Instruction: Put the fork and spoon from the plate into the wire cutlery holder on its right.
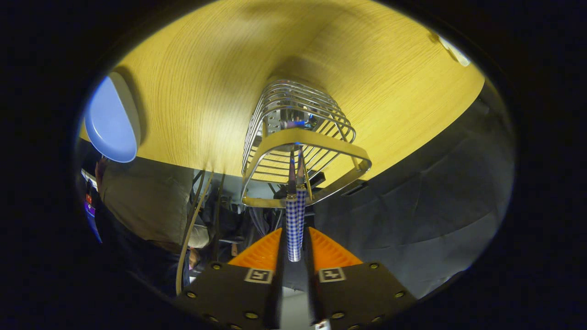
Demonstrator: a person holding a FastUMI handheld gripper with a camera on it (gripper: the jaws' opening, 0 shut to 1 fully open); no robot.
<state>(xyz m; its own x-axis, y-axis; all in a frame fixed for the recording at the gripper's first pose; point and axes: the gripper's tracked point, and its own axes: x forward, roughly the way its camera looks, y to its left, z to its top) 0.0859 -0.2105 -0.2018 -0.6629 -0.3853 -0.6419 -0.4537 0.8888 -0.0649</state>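
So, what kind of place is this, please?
Probably a staged tabletop for a household task: a wooden table with a wire cutlery holder and a blue plate. The gripper is shut on a checked-handled utensil over the holder.

Yellow wood-grain surface (202, 82) carries 2 things: wire cutlery holder (298, 137) near its edge, blue plate (112, 121) well apart, also at the edge.

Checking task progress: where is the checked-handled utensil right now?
In the gripper view, the checked-handled utensil is clamped between the gripper fingers, its metal end reaching down into the wire cutlery holder just ahead.
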